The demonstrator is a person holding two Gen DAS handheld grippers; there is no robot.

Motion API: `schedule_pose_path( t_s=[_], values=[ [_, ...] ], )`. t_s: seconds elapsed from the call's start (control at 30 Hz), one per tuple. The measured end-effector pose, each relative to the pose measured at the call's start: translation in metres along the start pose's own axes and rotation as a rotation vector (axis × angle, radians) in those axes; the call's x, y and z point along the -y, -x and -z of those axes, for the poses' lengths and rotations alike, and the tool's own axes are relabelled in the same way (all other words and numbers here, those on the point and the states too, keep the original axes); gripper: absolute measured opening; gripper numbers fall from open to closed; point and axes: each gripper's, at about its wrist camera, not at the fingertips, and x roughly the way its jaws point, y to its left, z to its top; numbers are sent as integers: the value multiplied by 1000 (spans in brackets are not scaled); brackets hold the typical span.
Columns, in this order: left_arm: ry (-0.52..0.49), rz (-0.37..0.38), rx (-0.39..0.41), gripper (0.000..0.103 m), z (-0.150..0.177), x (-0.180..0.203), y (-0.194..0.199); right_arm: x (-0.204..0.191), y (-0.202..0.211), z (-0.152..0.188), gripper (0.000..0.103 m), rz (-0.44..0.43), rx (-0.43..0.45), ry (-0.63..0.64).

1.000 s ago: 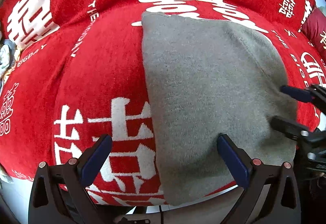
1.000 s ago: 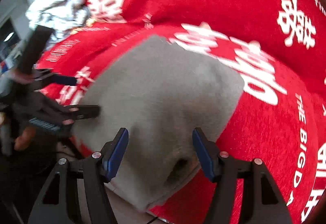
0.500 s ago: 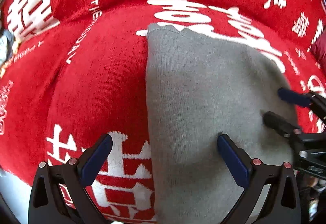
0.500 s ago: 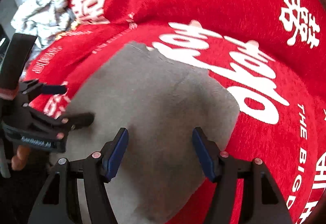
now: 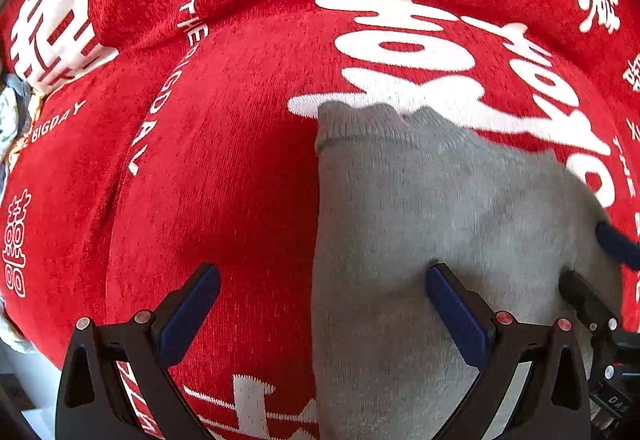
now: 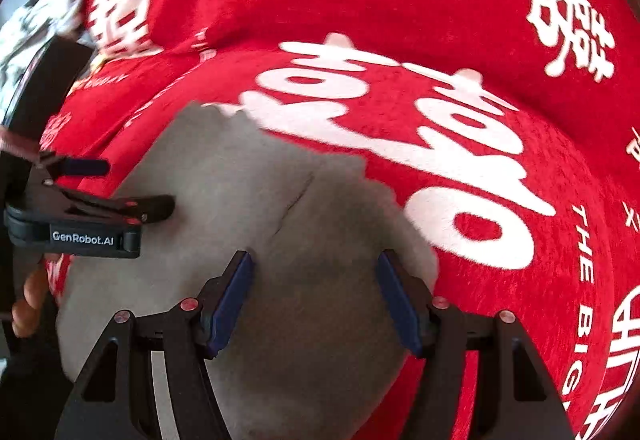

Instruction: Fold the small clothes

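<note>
A grey knit garment (image 5: 432, 224) lies flat on the red cover (image 5: 224, 168), its ribbed far edge toward the backrest. My left gripper (image 5: 320, 308) hangs open just above it. One of its fingers is over the red cover and the other over the grey cloth, so the jaws straddle the garment's left edge. My right gripper (image 6: 316, 296) is open over the garment (image 6: 280, 232) near its right side, with nothing pinched. Each gripper shows in the other's view: the right gripper (image 5: 592, 260) at the far right, the left gripper (image 6: 136, 186) at the left.
The red cover (image 6: 460, 20) has large white characters and rises into a backrest behind the garment. A crumpled pale cloth (image 6: 28, 20) lies off to the far left. A person's fingers (image 6: 28, 304) hold the left gripper's handle.
Both grippers have slid forward over the garment toward the backrest, and its near edge has left the bottom of both views. The jaws stand as wide as before. The garment lies where it was.
</note>
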Motion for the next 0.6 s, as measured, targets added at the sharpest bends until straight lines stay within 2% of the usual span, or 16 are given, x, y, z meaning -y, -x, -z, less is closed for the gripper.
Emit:
schedule_pose_path(
  t_s=[0.07, 0.13, 0.23, 0.33, 0.43, 0.5, 0.53, 0.6],
  values=[
    [10, 0, 31, 103, 2, -4, 12, 0, 10, 1, 69, 3, 14, -19],
    [2, 30, 70, 103, 13, -9, 30, -9, 27, 11, 69, 17, 43, 30],
    [-6, 48, 118, 103, 35, -23, 47, -41, 60, 33, 71, -51, 105, 177],
    [58, 25, 132, 103, 55, -50, 50, -87, 76, 49, 71, -97, 133, 357],
    [117, 44, 103, 103, 68, -69, 47, -134, 70, 63, 72, -113, 121, 559],
    [106, 35, 92, 103, 81, -75, 48, -149, 49, 74, 72, -37, 70, 672],
    [89, 38, 98, 103, 88, -74, 52, -146, 36, 80, 72, 12, 32, 701],
    [42, 59, 108, 103, 100, -69, 58, -122, 38, 82, 74, -53, 31, 622]
  ],
)
